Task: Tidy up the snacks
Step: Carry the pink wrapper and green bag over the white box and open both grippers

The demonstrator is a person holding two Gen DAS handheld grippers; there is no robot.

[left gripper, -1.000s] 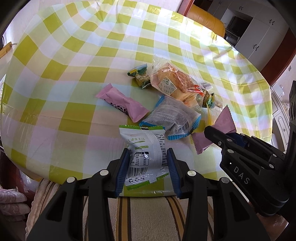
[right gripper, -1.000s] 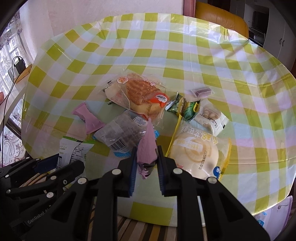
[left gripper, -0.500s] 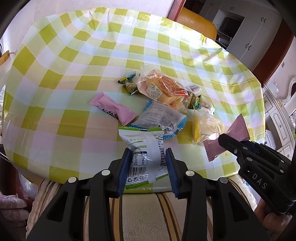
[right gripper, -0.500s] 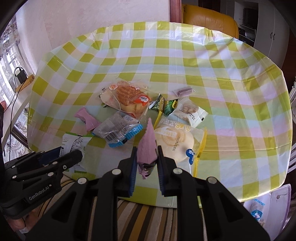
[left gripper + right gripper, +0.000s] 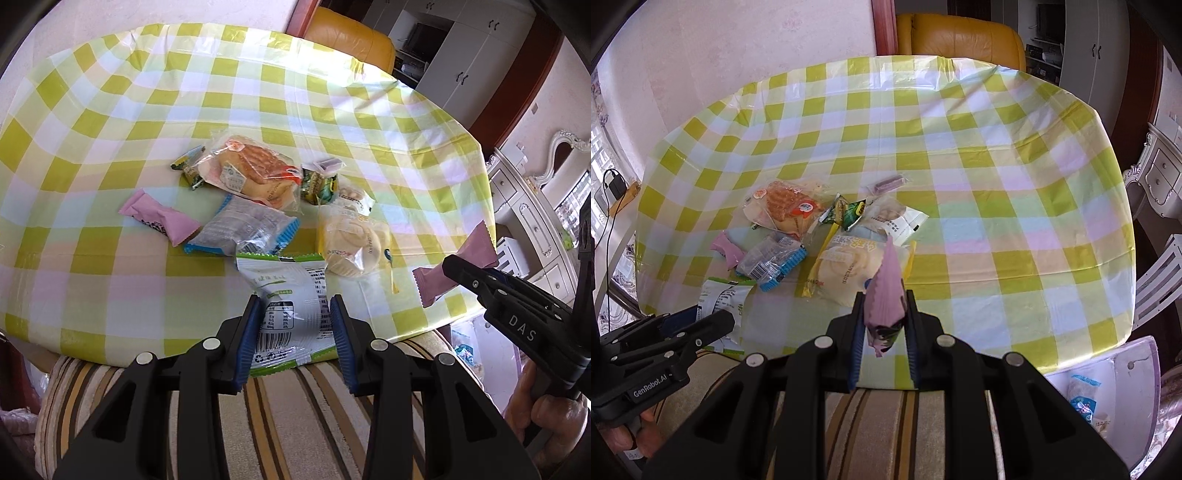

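My left gripper [image 5: 295, 314] is shut on a white-and-green snack packet [image 5: 291, 295], held above the table's near edge; it also shows in the right wrist view [image 5: 720, 299]. My right gripper [image 5: 884, 317] is shut on a pink snack bar [image 5: 886, 291], which also shows at the right of the left wrist view [image 5: 454, 269]. On the green-checked tablecloth [image 5: 110, 280] lies a pile: a second pink bar [image 5: 159, 218], a blue-edged clear packet [image 5: 247, 232], a bread packet [image 5: 251, 170], a round bun in a yellow bag [image 5: 351, 240] and small green packets [image 5: 317, 184].
A striped cushion [image 5: 295, 424] lies below both grippers at the table's near edge. An orange chair [image 5: 960, 37] stands at the far side. A white plastic bag with packets [image 5: 1089, 391] sits low on the right. Cabinets [image 5: 472, 55] stand at the far right.
Both grippers have pulled back and up from the table with their packets held. The snack pile looks smaller and farther. The right gripper has moved apart to the right.
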